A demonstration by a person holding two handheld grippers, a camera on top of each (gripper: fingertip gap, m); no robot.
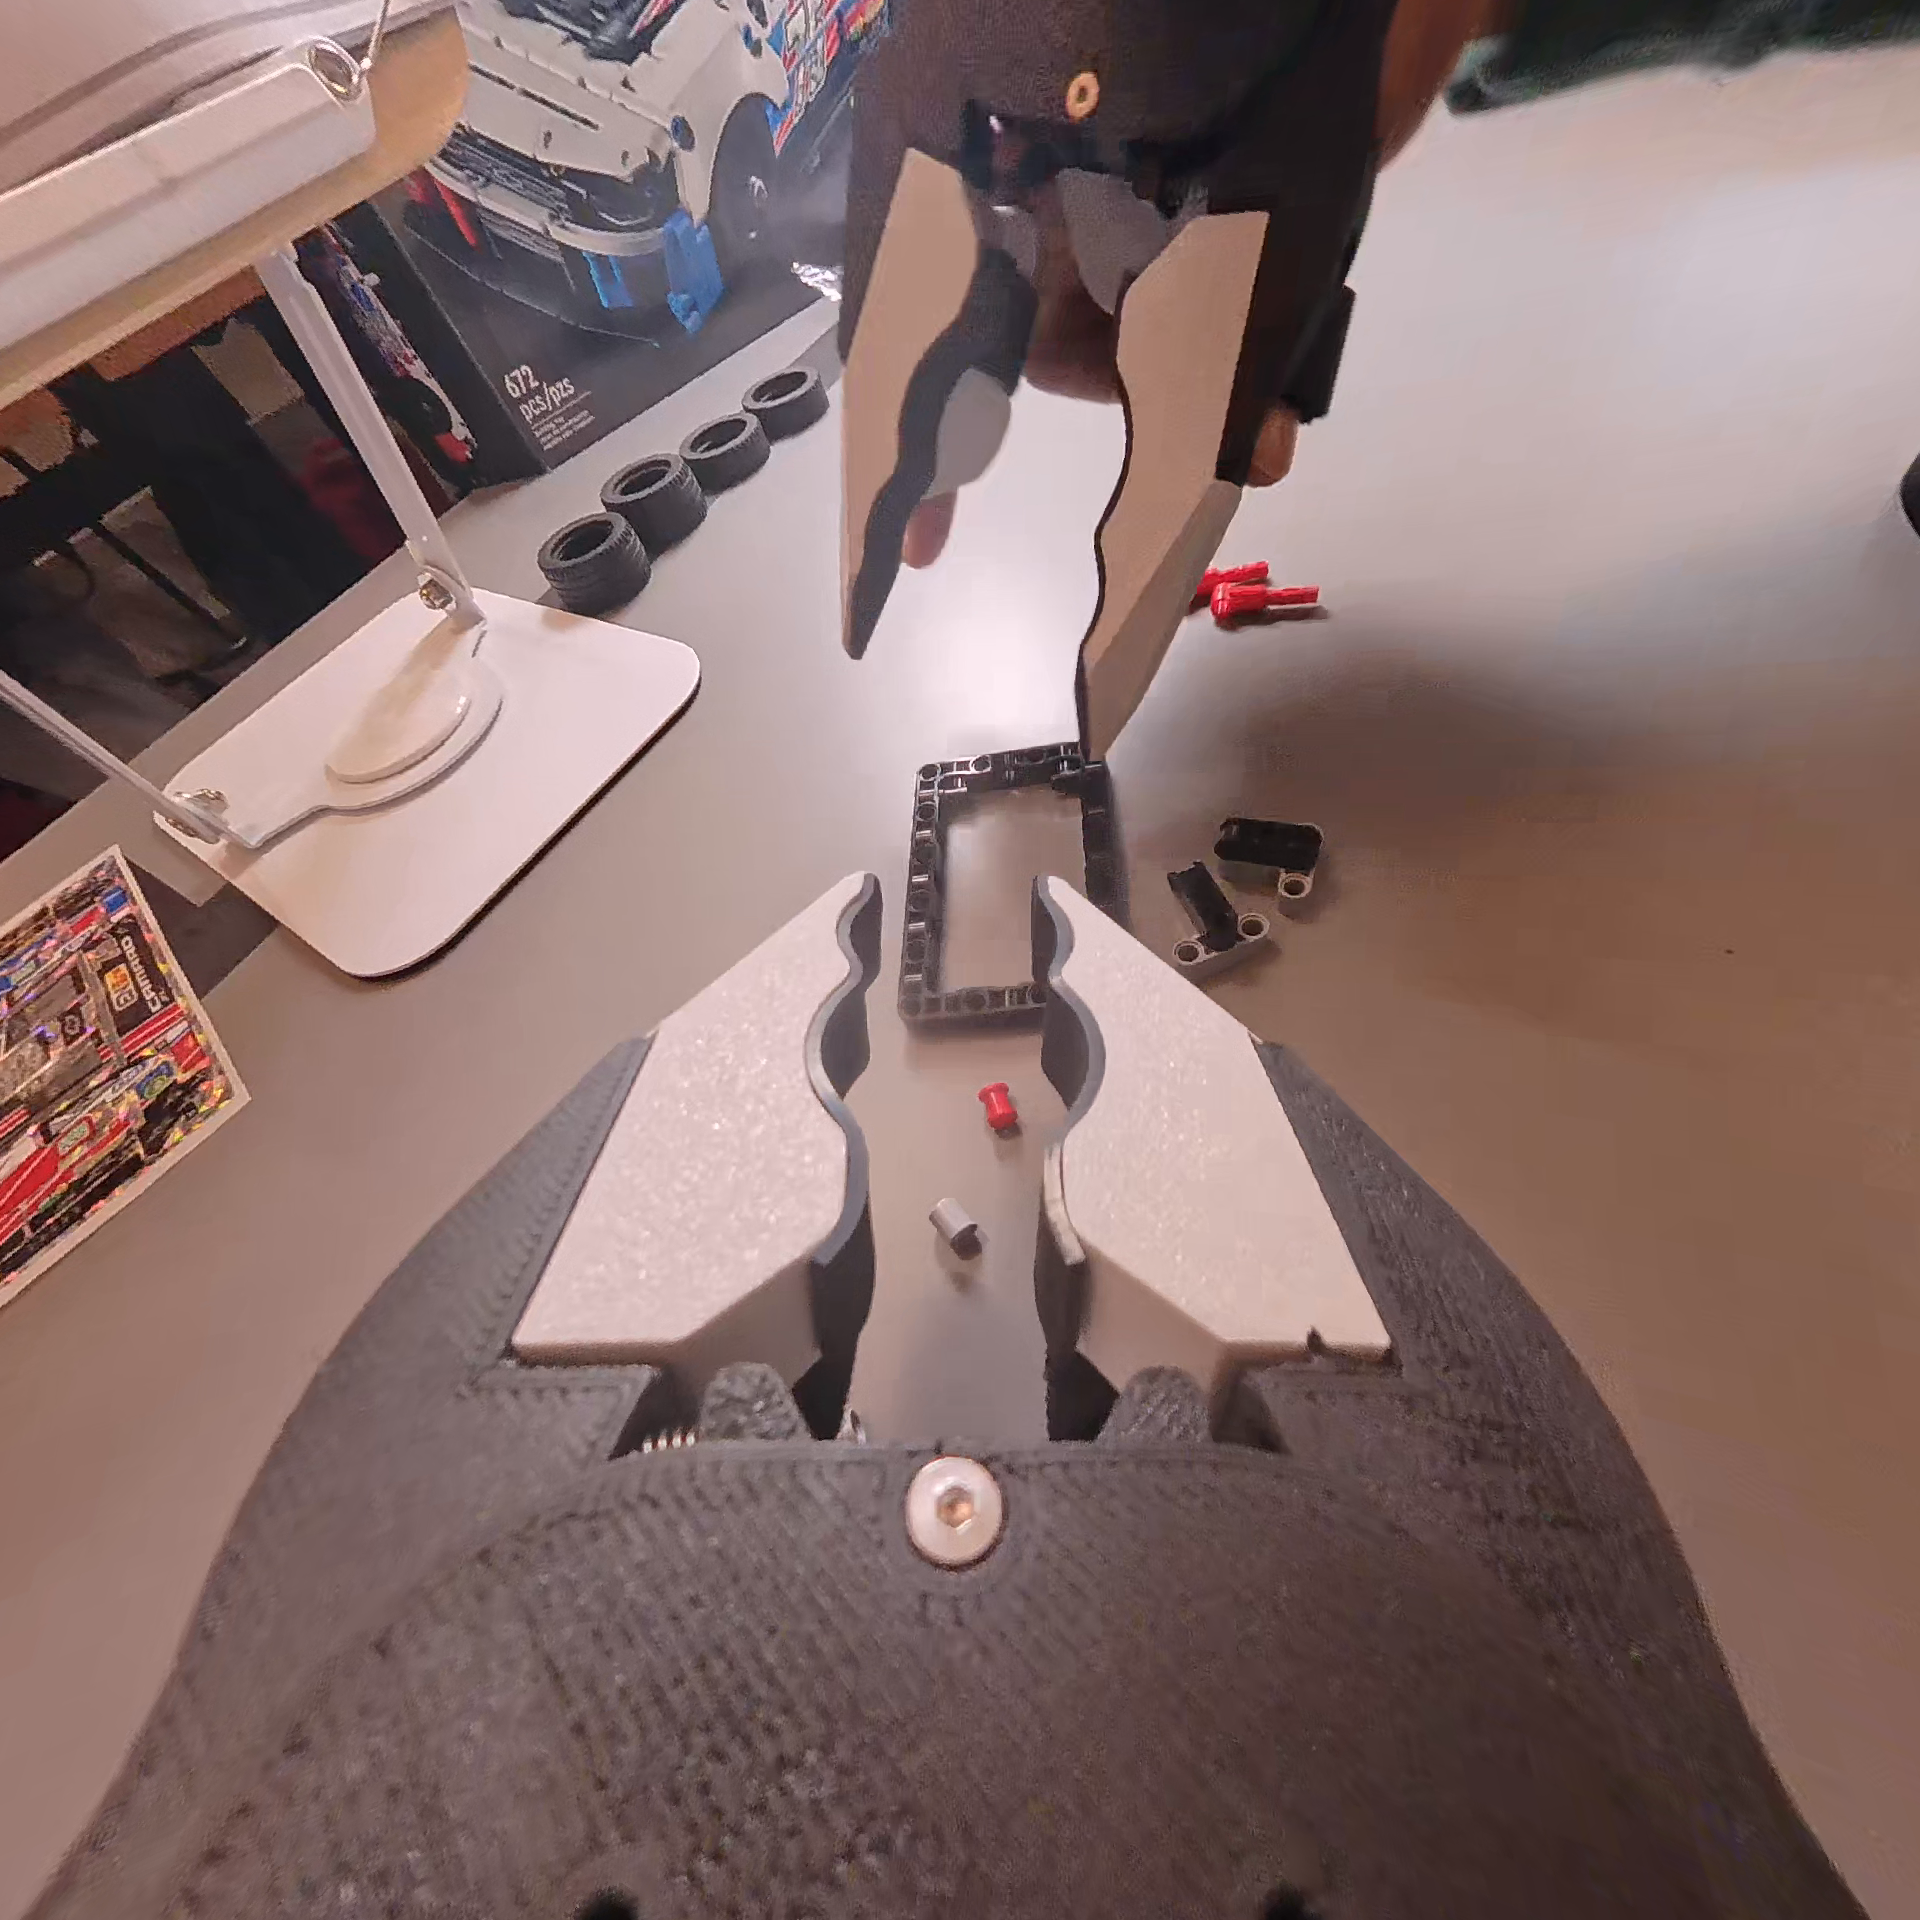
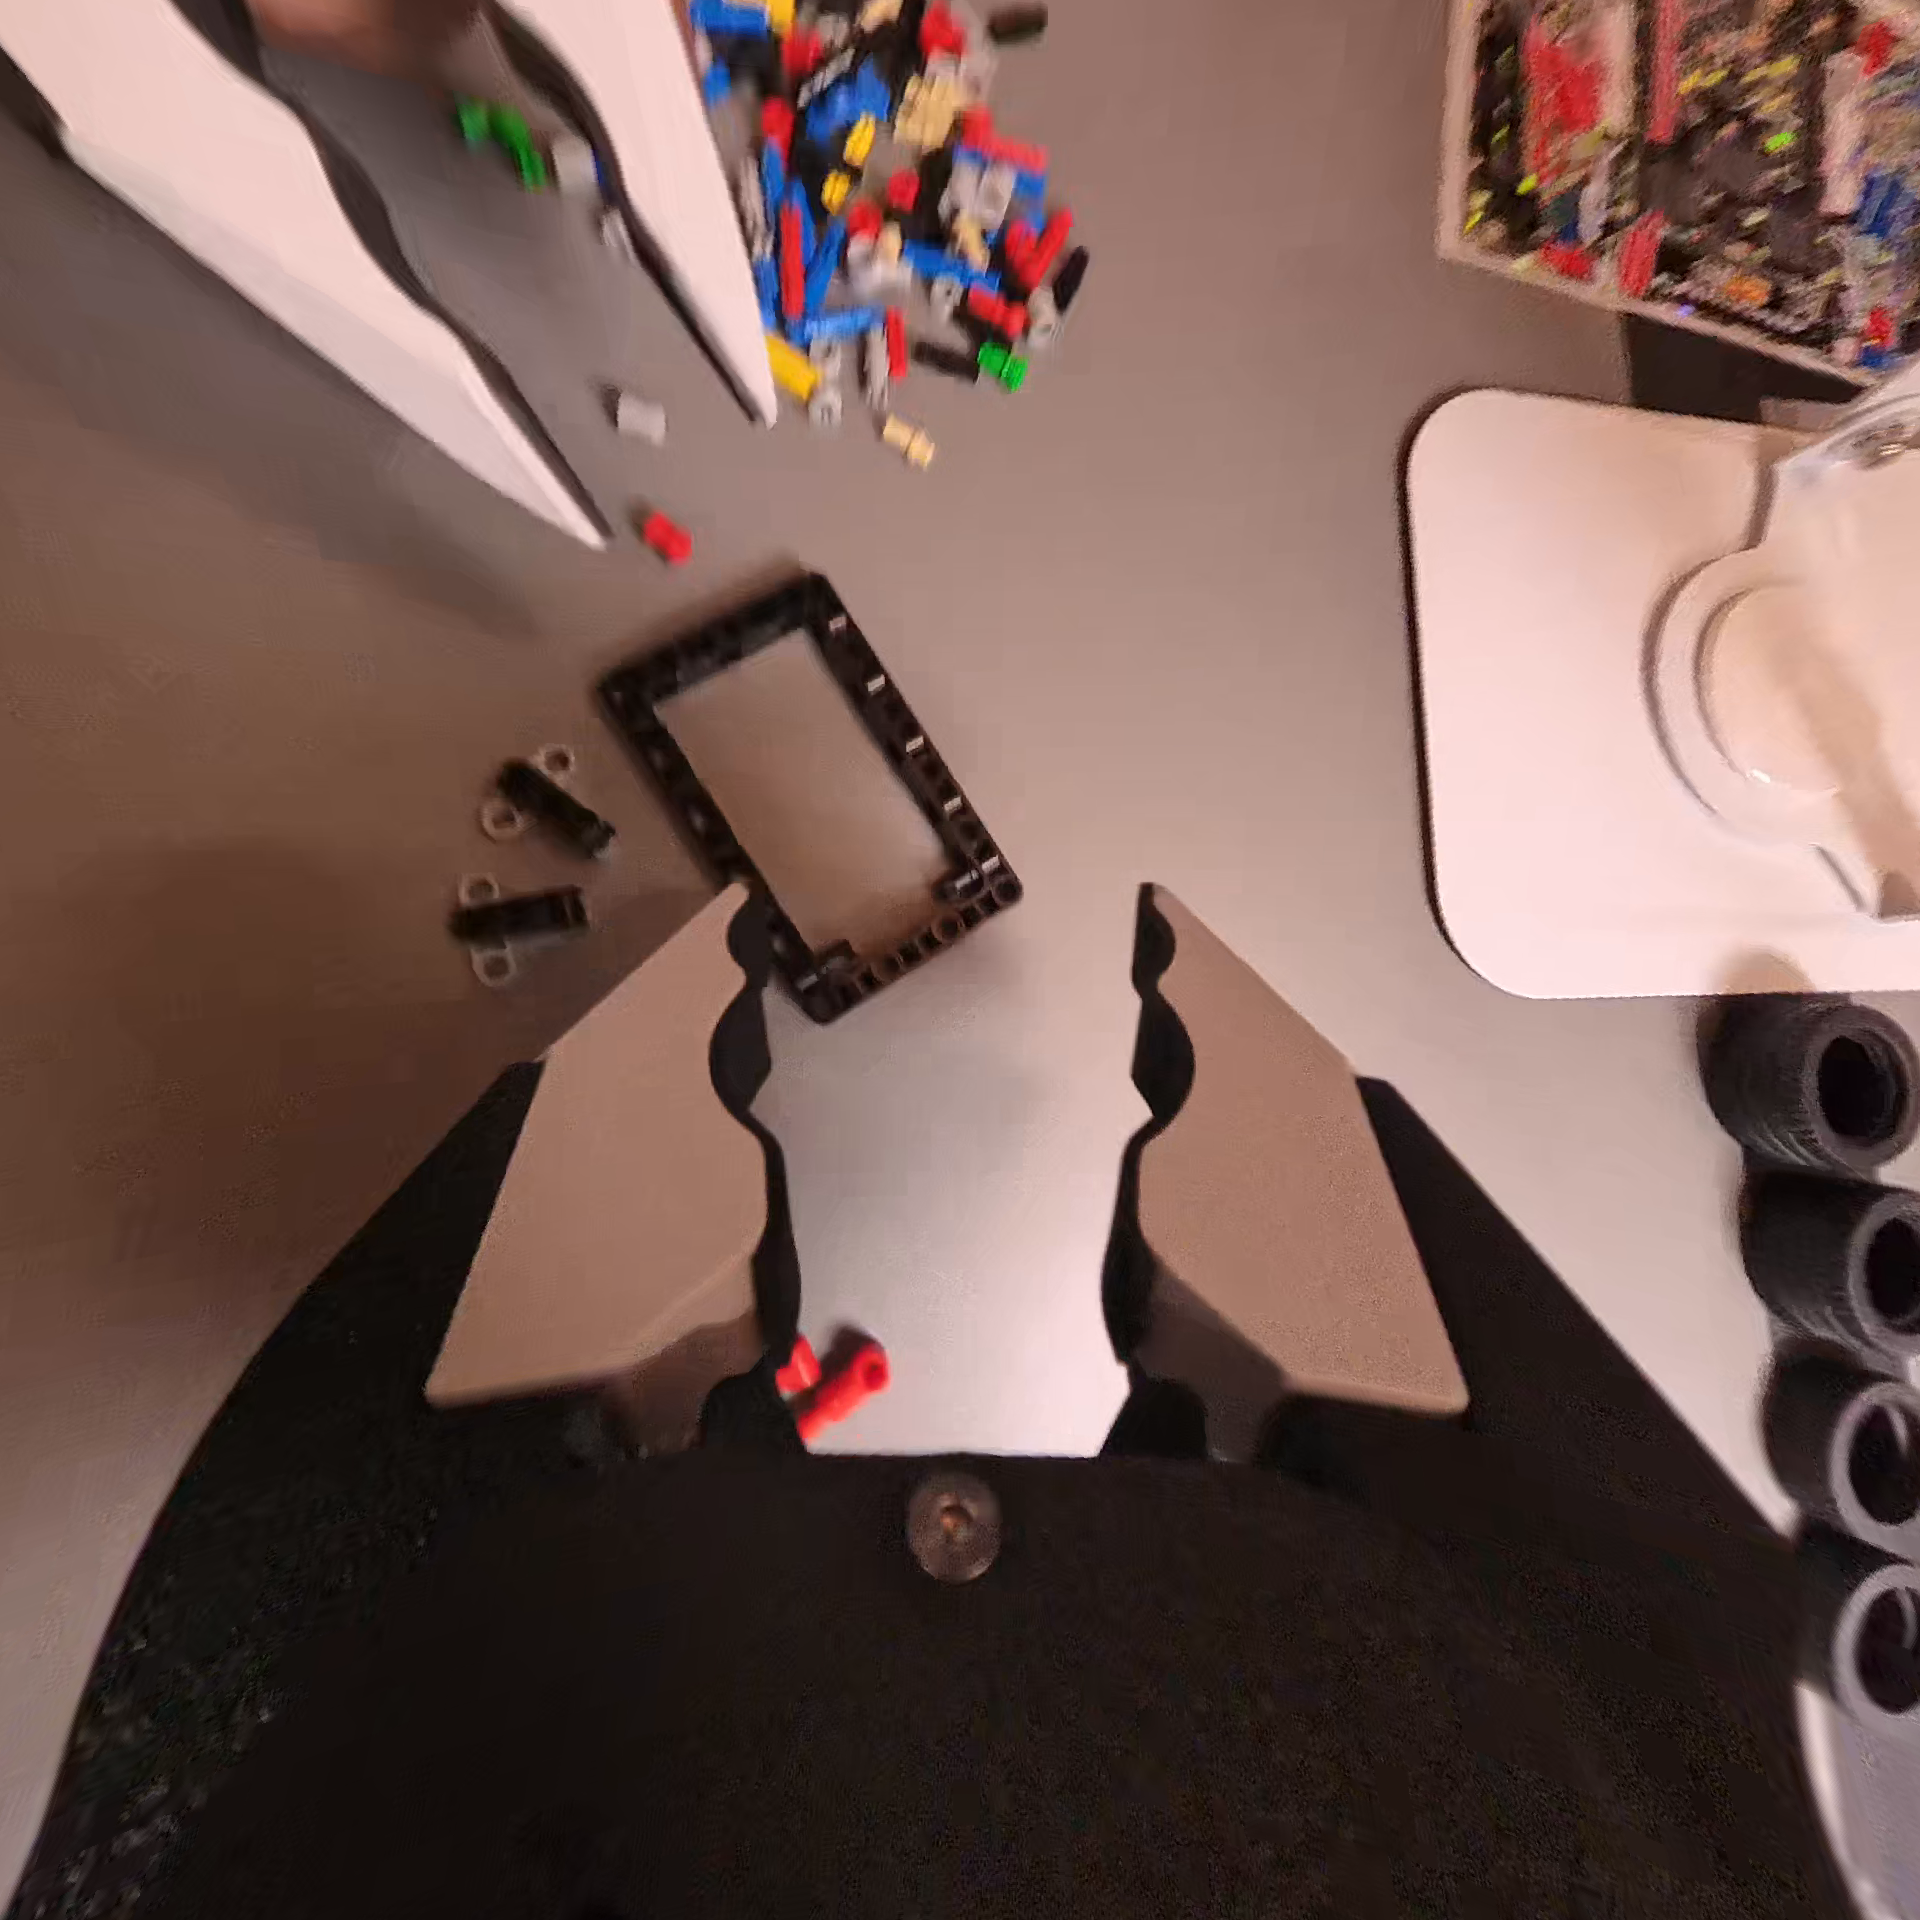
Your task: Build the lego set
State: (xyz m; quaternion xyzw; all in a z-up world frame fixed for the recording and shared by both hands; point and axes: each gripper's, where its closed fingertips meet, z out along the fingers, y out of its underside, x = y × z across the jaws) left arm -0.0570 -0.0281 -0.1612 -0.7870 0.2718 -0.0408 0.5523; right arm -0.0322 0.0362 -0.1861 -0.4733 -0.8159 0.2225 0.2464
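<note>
A black rectangular lego frame point(image 1: 923, 883) lies flat on the grey table; it also shows in the right wrist view point(image 2: 894, 712). My left gripper point(image 1: 956, 894) is open and empty, with its tips at the frame's near end. A red pin point(image 1: 997, 1107) and a grey pin point(image 1: 956, 1226) lie on the table between its fingers. My right gripper point(image 2: 943, 904) is open and empty, and its left fingertip sits at a corner of the frame. It also shows from the front in the left wrist view point(image 1: 977, 686). Two red pins point(image 2: 831, 1371) lie between its fingers near their base.
Two black-and-grey connector pieces point(image 1: 1242, 883) lie right of the frame. A pile of loose coloured pieces point(image 2: 904, 208) lies beyond it. Several black tyres point(image 1: 686, 478) line up by the set's box point(image 1: 623, 260). A white stand base point(image 1: 447, 779) and a sticker sheet point(image 1: 83, 1070) lie at the left.
</note>
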